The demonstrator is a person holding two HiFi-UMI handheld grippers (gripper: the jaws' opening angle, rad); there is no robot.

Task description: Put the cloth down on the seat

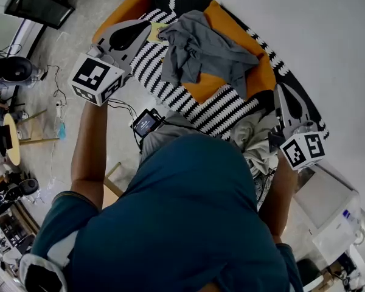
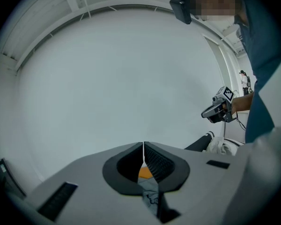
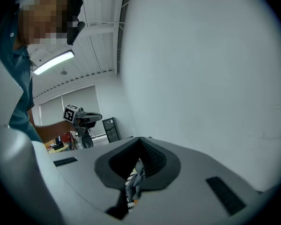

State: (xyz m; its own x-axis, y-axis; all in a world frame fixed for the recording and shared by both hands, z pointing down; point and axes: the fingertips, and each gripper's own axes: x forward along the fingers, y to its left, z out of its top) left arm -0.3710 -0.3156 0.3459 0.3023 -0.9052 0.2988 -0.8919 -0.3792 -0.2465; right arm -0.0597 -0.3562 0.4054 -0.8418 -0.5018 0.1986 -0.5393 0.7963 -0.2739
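A crumpled grey cloth (image 1: 198, 50) lies on the seat (image 1: 170, 96), a round chair with an orange cushion and a black-and-white striped cover. My left gripper (image 1: 148, 25) hovers just left of the cloth, jaws shut with nothing between them. In the left gripper view the tips (image 2: 143, 149) meet, and the orange cushion and grey cloth (image 2: 150, 187) show below through the gap. My right gripper (image 1: 279, 90) hangs over the seat's right edge, apart from the cloth. Its jaws (image 3: 140, 143) are shut and hold nothing, with grey fabric and stripes showing beneath.
A pale cloth heap (image 1: 255, 139) lies at the seat's right side near my right gripper. A small device with a screen (image 1: 147, 123) sits on the floor by the chair. A white box (image 1: 337, 224) stands at the right, and a round table (image 1: 11, 140) at the far left.
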